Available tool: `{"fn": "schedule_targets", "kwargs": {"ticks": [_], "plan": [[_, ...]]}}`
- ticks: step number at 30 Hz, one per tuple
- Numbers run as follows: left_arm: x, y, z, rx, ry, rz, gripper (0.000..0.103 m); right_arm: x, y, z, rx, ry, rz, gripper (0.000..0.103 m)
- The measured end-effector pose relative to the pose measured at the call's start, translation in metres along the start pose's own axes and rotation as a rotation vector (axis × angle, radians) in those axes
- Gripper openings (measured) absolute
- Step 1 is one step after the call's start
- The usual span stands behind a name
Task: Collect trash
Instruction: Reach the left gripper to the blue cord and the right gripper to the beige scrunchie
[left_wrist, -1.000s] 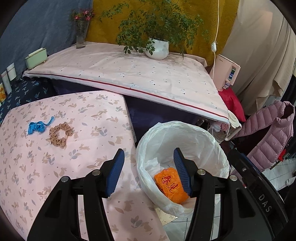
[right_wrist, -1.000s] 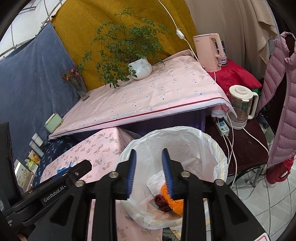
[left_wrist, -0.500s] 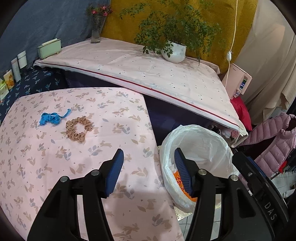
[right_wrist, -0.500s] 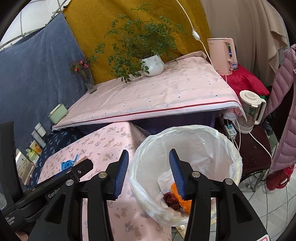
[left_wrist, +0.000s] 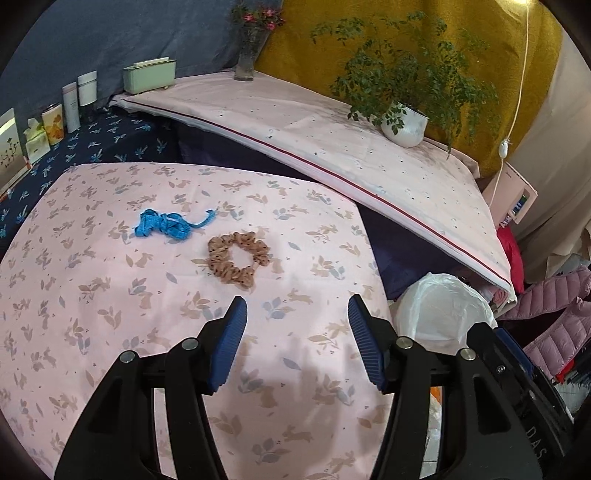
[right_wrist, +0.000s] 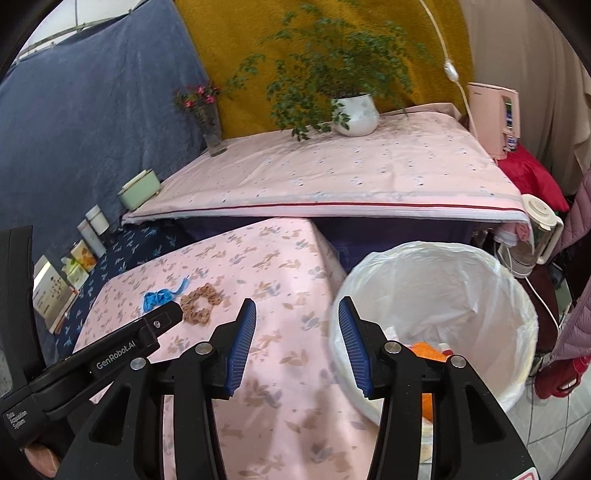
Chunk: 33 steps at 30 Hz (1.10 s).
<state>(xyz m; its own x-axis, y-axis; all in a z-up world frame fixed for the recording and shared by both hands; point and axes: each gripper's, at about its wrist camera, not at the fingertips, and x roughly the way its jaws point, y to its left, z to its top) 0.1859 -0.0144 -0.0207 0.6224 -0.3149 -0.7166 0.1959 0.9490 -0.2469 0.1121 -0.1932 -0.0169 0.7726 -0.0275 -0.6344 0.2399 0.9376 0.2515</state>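
Note:
On the pink leaf-print tablecloth (left_wrist: 92, 314) lie a crumpled blue ribbon scrap (left_wrist: 166, 225) and a tan dotted scrunchie (left_wrist: 238, 258). My left gripper (left_wrist: 297, 310) hovers open just short of the scrunchie, with nothing between its blue pads. My right gripper (right_wrist: 297, 310) is also open and empty, over the table's right edge beside the bin. The white-bagged bin (right_wrist: 517, 295) stands off the table's right corner and holds an orange wad (right_wrist: 424, 350). The right wrist view also shows the ribbon (right_wrist: 157, 297) and the scrunchie (right_wrist: 201, 304) farther left.
A higher table with a pink cloth (left_wrist: 332, 147) stands behind, bearing a potted plant (left_wrist: 404, 127), a flower vase (left_wrist: 245, 62) and a green box (left_wrist: 149, 75). Cartons and bottles (left_wrist: 70, 107) line the dark blue cloth at left. Kettles (right_wrist: 532, 236) and a pink jacket (left_wrist: 554, 314) crowd the right.
Both grippers have swung left, from over the bin to the pink table. The scrunchie and ribbon now sit near the centre of the left view. The right jaws have widened.

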Motion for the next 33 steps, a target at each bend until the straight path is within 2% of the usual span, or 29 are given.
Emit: {"fn": "schedule_targets", "kwargs": {"ticks": [9, 14, 16, 20, 24, 31, 33], "plan": [[0.010, 0.066, 0.008, -0.071, 0.000, 0.059, 0.054, 0.033, 0.051, -0.006, -0.079, 0.049, 0.024, 0.046], [0.022, 0.108, 0.012, -0.115, 0.005, 0.123, 0.055, 0.058, 0.074, -0.011, -0.111, 0.090, 0.028, 0.046], [0.028, 0.126, 0.015, -0.141, 0.004, 0.152, 0.066, 0.073, 0.082, -0.013, -0.118, 0.112, 0.035, 0.046], [0.038, 0.152, 0.024, -0.176, 0.002, 0.190, 0.069, 0.102, 0.097, -0.016, -0.127, 0.148, 0.042, 0.046], [0.054, 0.173, 0.034, -0.214, 0.005, 0.216, 0.077, 0.134, 0.111, -0.015, -0.138, 0.181, 0.042, 0.046], [0.090, 0.186, 0.056, -0.245, 0.034, 0.228, 0.080, 0.181, 0.127, -0.009, -0.155, 0.212, 0.032, 0.046], [0.102, 0.189, 0.063, -0.254, 0.044, 0.225, 0.085, 0.194, 0.128, -0.007, -0.154, 0.222, 0.026, 0.046]]}}
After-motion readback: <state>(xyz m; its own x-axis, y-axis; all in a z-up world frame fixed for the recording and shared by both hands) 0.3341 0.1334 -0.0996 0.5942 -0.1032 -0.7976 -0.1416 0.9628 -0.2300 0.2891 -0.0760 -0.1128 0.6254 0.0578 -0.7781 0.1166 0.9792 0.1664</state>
